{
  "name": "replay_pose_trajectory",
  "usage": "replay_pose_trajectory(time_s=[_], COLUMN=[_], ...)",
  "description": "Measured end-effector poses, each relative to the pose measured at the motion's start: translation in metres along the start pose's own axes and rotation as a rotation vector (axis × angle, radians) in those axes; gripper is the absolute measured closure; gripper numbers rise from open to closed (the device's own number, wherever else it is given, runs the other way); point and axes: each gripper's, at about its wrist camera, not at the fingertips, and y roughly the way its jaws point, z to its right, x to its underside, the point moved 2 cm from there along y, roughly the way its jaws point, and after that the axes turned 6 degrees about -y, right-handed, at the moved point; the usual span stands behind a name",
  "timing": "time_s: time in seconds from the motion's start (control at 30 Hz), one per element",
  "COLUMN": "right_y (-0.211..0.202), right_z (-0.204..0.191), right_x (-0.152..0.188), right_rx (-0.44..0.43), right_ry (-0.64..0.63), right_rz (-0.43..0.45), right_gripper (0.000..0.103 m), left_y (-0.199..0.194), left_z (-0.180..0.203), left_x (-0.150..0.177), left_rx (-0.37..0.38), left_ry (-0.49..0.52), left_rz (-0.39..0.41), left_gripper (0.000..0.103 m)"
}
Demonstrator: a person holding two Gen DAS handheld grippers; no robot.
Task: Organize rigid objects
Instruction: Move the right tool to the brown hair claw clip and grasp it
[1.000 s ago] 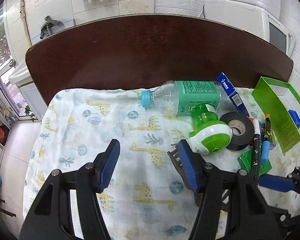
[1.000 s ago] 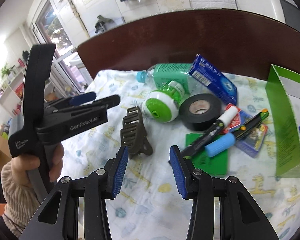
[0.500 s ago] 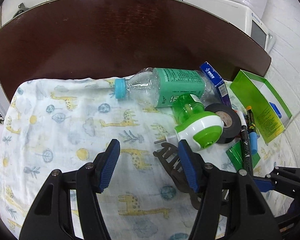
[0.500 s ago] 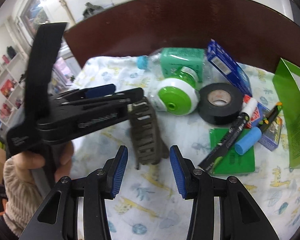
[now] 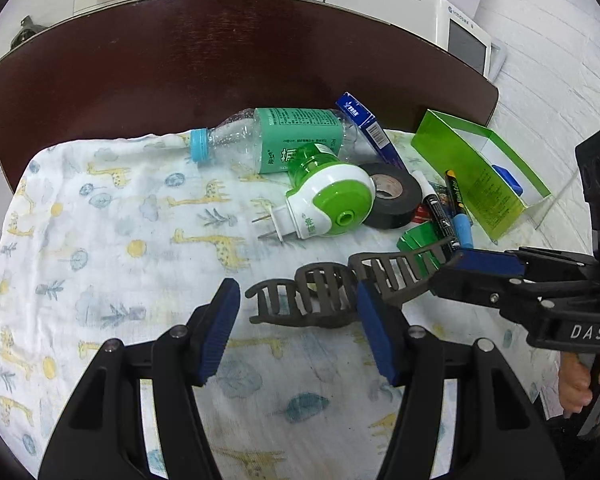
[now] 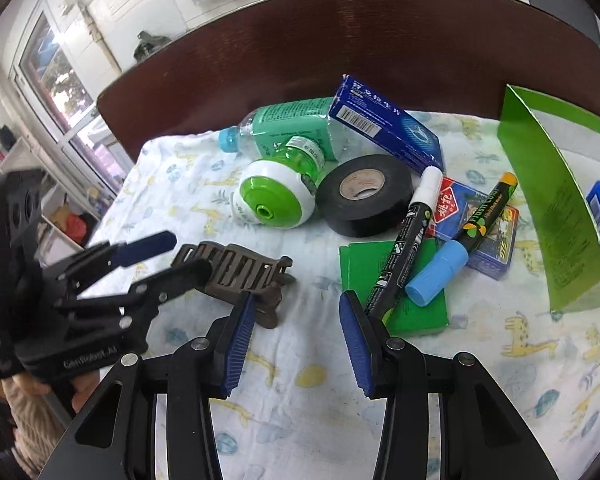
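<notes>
A dark hair claw clip [image 5: 312, 300] lies on the giraffe-print cloth [image 5: 120, 220]. My left gripper [image 5: 296, 332] is open, and the clip's left half sits between its blue fingertips without being pressed. In the right wrist view the left gripper [image 6: 184, 258] reaches in from the left over the clip [image 6: 240, 268]. My right gripper [image 6: 298, 340] is open with nothing between its pads, and its left pad is close to the clip's near end. In the left wrist view the right gripper [image 5: 448, 276] comes in from the right at the clip's far end.
Behind the clip lie a green-labelled bottle [image 5: 284, 144], a green and white plug-in device [image 5: 328, 204], a black tape roll [image 5: 392, 196], a blue carton [image 5: 364, 128], markers [image 6: 412, 240] and card packs. An open green box [image 5: 480, 176] stands at the right. The dark table [image 5: 220, 60] ends behind.
My left gripper has dropped and closed in on the clip, which now lies across its fingertips instead of beside them. The right gripper has come up to the clip's other end.
</notes>
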Motion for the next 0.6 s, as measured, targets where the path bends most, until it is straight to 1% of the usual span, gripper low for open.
replay_pose_trajectory(time_s=[0.07,0.17,0.2,0.3,0.37,0.4,0.43,0.53,0.57,0.6], right_y=[-0.002,-0.001,0.001,0.006,0.015,0.016,0.016,0.013,0.011,0.01], right_z=[0.0,-0.01,-0.017,-0.023,-0.025,-0.024,-0.022,-0.013,-0.012,-0.011], right_x=[-0.004,-0.01,-0.013,-0.015,-0.015,-0.015,-0.015,-0.013,-0.012,-0.012], right_rx=[-0.022,-0.021,-0.01,-0.003,0.0,-0.008,-0.002,-0.034,-0.034,-0.032], right_ry=[0.019,0.001,-0.026,-0.036,-0.033,-0.019,-0.003,0.018,0.019,0.015], right_rz=[0.019,0.039,0.036,0.026,0.004,0.01,0.013,0.006,0.008,0.01], right_gripper=[0.058,0.058,0.058,0.058,0.06,0.064,0.066,0.067,0.067,0.067], left_y=[0.002,0.003,0.003,0.008,0.012,0.011,0.01,0.009,0.009,0.008], left_z=[-0.004,-0.013,-0.017,-0.02,-0.018,-0.016,-0.014,-0.012,-0.01,-0.009], left_x=[0.002,0.002,0.001,0.0,0.0,0.001,0.002,0.002,0.002,0.001], left_rx=[0.007,0.035,0.049,0.099,0.1,0.095,0.095,0.102,0.102,0.09], left_ry=[-0.034,-0.111,-0.139,-0.192,-0.197,-0.191,-0.185,-0.186,-0.188,-0.191], left_rz=[-0.006,-0.007,-0.01,-0.034,-0.044,-0.039,-0.034,-0.032,-0.034,-0.033], left_gripper=[0.043,0.042,0.042,0.041,0.042,0.042,0.043,0.044,0.047,0.048])
